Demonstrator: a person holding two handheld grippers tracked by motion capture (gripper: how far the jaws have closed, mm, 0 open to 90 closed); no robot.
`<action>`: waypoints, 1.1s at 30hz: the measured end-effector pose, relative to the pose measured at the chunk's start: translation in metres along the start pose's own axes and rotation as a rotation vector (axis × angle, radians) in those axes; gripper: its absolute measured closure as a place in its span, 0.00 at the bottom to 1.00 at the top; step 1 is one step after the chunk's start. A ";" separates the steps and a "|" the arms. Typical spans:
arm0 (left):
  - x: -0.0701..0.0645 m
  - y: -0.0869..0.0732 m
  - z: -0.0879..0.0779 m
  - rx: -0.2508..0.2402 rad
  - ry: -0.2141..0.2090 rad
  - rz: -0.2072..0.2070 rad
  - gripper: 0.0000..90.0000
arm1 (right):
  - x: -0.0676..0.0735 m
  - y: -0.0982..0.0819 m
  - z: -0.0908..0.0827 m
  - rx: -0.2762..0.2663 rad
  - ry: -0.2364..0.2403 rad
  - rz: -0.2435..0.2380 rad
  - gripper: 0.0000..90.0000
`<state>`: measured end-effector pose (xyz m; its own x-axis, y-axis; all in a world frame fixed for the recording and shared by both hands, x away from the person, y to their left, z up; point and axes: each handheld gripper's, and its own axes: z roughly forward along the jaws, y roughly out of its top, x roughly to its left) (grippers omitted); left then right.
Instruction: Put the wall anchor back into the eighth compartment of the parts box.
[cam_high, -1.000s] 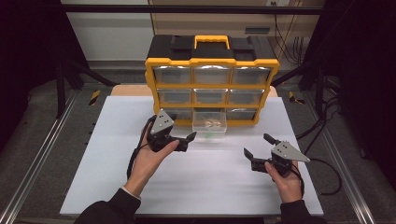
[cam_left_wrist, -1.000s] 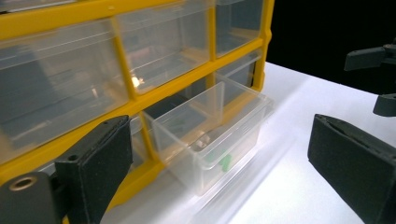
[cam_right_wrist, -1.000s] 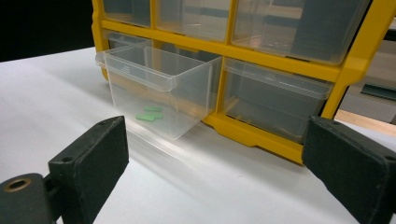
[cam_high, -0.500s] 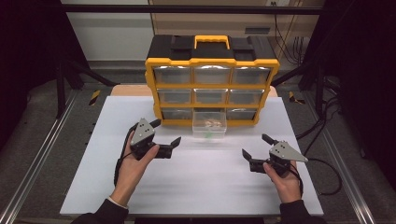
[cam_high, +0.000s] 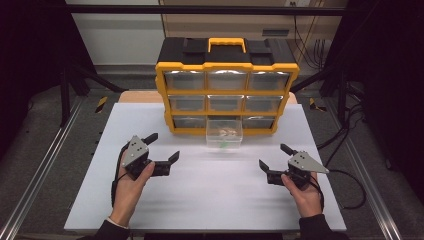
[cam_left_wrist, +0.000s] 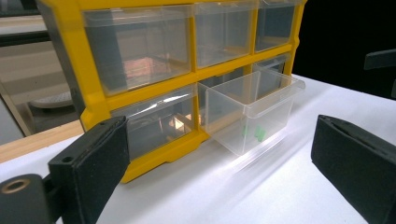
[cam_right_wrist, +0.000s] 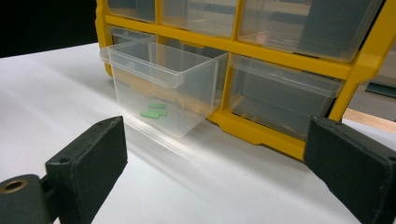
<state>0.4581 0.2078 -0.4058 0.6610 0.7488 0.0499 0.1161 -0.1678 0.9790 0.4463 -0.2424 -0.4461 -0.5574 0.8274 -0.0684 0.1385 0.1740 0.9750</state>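
Clear plastic drawer (cam_high: 224, 134) with green pieces (cam_right_wrist: 154, 112), pulled far out of yellow organiser (cam_high: 227, 85); tipping risk if knocked; both jaws wide open, empty.

One yellow organizer (cam_high: 227, 70) with nine clear drawers, one pulled-out drawer (cam_high: 224, 134) holding seemingly two green pieces (cam_right_wrist: 155, 112).

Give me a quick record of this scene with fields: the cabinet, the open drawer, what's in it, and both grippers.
cabinet: yellow drawer cabinet with a black top, at the back of the white table
open drawer: clear drawer, bottom row, middle, pulled out
contents: small green pieces on its floor
left gripper: left gripper open, holding nothing, apart from the drawer
right gripper: right gripper open, holding nothing, apart from the drawer
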 end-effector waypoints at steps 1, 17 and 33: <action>0.000 -0.002 -0.002 -0.004 0.000 -0.003 0.05 | 0.000 0.000 0.000 0.000 0.001 0.001 0.07; 0.006 -0.024 -0.025 -0.028 0.036 0.033 0.03 | 0.003 0.003 0.004 0.000 0.005 -0.008 0.07; 0.010 -0.033 -0.027 -0.046 0.056 0.044 0.03 | 0.025 0.028 0.039 0.071 0.056 -0.037 0.12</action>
<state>0.4406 0.2378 -0.4319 0.6219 0.7763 0.1029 0.0528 -0.1727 0.9836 0.4683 -0.1959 -0.4287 -0.6076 0.7892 -0.0900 0.1735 0.2424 0.9545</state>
